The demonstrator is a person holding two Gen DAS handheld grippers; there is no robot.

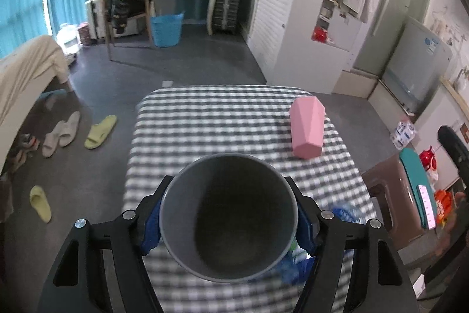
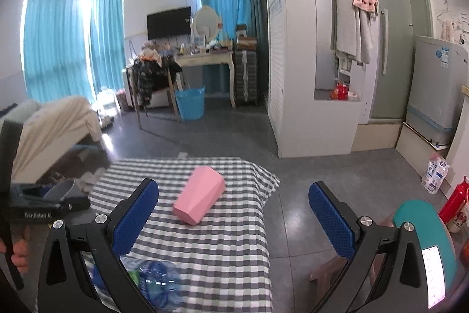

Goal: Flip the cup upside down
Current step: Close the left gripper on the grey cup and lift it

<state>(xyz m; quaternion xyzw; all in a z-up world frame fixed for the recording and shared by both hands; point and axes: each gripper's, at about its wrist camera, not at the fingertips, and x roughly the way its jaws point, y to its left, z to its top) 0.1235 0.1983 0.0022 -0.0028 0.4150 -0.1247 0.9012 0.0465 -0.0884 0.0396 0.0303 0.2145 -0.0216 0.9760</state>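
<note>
My left gripper (image 1: pixel 228 213) is shut on a grey cup (image 1: pixel 228 217). The cup is held above the checkered table (image 1: pixel 211 119) with its open mouth facing the camera. In the right wrist view the cup (image 2: pixel 63 189) shows at the far left, held by the left gripper (image 2: pixel 44 203). A pink faceted cup (image 1: pixel 307 126) lies on its side at the table's right; it also shows in the right wrist view (image 2: pixel 199 195). My right gripper (image 2: pixel 234 216) is open and empty, above the table's right edge, nearer than the pink cup.
A crumpled blue plastic bottle (image 2: pixel 155 283) lies on the near part of the table. A brown stool (image 1: pixel 390 195) with a teal item (image 1: pixel 416 184) stands to the right. Slippers (image 1: pixel 99 131) lie on the floor at left, by a bed (image 1: pixel 26 72).
</note>
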